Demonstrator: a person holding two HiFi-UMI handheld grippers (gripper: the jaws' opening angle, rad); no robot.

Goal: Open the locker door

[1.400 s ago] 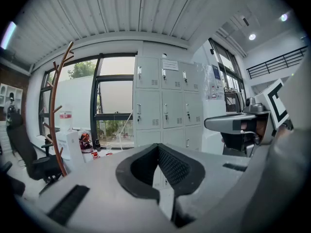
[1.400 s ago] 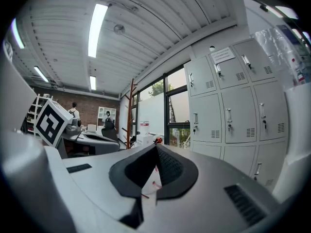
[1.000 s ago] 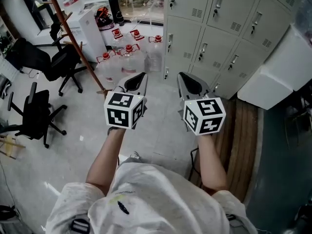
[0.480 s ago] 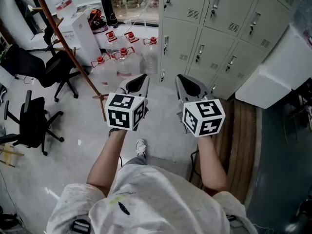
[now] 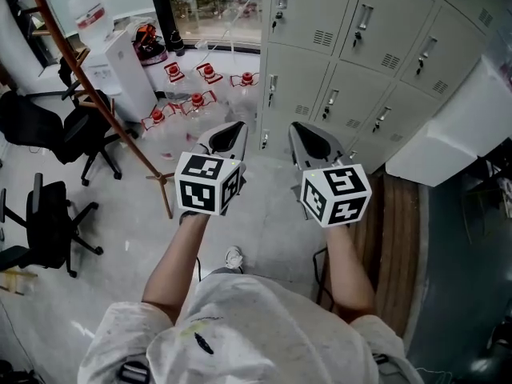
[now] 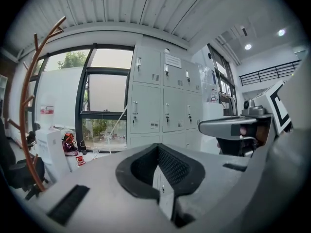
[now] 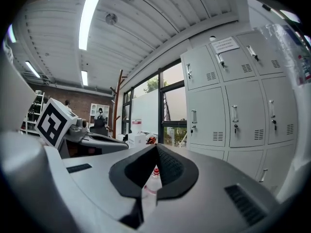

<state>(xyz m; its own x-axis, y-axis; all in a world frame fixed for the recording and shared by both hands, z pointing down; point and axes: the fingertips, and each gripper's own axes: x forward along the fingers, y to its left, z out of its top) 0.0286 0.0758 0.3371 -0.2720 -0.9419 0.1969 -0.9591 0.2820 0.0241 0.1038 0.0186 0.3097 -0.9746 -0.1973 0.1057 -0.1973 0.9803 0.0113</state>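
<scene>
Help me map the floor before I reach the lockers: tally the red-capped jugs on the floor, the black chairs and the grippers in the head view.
Red-capped jugs: 5
Black chairs: 2
Grippers, left gripper and right gripper: 2
Total: 9

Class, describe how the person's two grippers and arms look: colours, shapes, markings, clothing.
Both the left gripper and right gripper are grey, tapering to a point, with black textured pads inside. Each carries a white cube with black square markers. The person wears a pale short-sleeved T-shirt.
</scene>
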